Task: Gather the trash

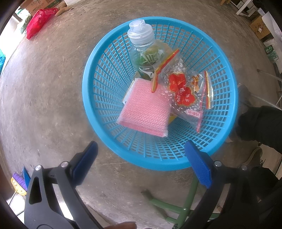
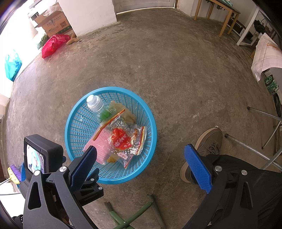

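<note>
A blue plastic basket (image 1: 98, 58) stands on the concrete floor; it also shows in the right wrist view (image 2: 149, 112). In it lie a clear plastic bottle (image 1: 141, 38), a pink sponge (image 1: 144, 109) and a clear snack bag with red flowers (image 1: 183, 91). The same bottle (image 2: 94, 103), sponge (image 2: 103, 146) and bag (image 2: 123, 139) show in the right wrist view. My left gripper (image 1: 141, 158) is open and empty just above the basket's near rim. My right gripper (image 2: 141, 163) is open and empty, higher, to the right of the left one.
A red plastic bag (image 2: 52, 45) and a cardboard box (image 2: 52, 22) lie at the far left wall. The person's shoe (image 2: 206, 146) is right of the basket. Green stool legs (image 2: 134, 216) are below. A wooden table (image 2: 222, 15) and metal legs (image 2: 260, 112) stand at the right.
</note>
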